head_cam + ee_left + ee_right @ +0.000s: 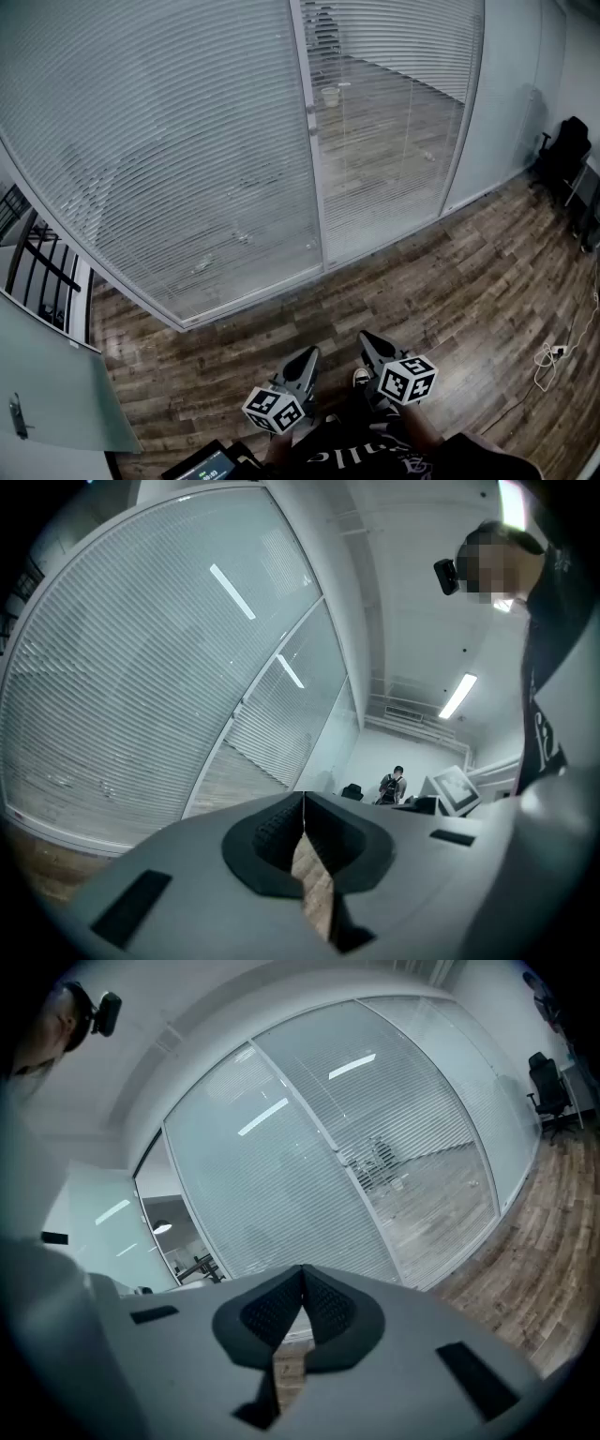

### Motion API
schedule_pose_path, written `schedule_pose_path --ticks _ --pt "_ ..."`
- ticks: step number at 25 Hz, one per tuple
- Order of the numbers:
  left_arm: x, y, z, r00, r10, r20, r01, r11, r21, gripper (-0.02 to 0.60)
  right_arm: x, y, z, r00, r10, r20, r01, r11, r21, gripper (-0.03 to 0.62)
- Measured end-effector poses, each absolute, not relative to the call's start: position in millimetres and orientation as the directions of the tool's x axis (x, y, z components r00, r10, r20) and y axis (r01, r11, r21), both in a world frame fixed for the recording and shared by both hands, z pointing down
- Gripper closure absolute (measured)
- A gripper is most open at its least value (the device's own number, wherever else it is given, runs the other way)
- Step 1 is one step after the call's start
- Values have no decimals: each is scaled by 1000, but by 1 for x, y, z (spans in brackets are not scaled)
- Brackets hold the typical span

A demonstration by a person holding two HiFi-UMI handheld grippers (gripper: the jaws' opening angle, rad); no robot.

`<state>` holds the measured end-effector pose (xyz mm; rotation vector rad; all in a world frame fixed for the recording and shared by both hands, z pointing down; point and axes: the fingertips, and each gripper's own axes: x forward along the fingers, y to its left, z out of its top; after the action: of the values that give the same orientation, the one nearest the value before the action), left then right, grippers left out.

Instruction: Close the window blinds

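No readable text – shirt lettering (330, 457) too indistinct

Open floor (403, 281) before the blinds (169, 159)

You hold two grippers: the left gripper (307, 352) and the right gripper (367, 337). They carry two cubes, the left cube (274, 410) and the right cube (407, 378). Two blinds hang far off, the left blind (169, 159) and the right blind (394, 122). One black chair (567, 150) stands far right. One white cable (548, 356) lies at the right.
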<state>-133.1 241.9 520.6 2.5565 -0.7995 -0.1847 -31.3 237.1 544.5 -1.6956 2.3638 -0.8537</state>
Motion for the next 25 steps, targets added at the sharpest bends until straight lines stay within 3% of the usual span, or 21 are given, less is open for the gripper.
schedule_pose_path --ticks 8,18,25 --pt "-111 164 524 802 -596 37 -545 -706 453 575 -9 150 554 -400 -889 223 -819 238 -522 577" --pt "-23 -18 492 759 -650 -19 -591 -702 397 575 78 -46 514 -463 -874 147 -801 342 -491 577" --pt "7 -93 502 744 -667 39 -623 -672 400 575 107 -156 498 -452 -883 124 -816 354 -457 577"
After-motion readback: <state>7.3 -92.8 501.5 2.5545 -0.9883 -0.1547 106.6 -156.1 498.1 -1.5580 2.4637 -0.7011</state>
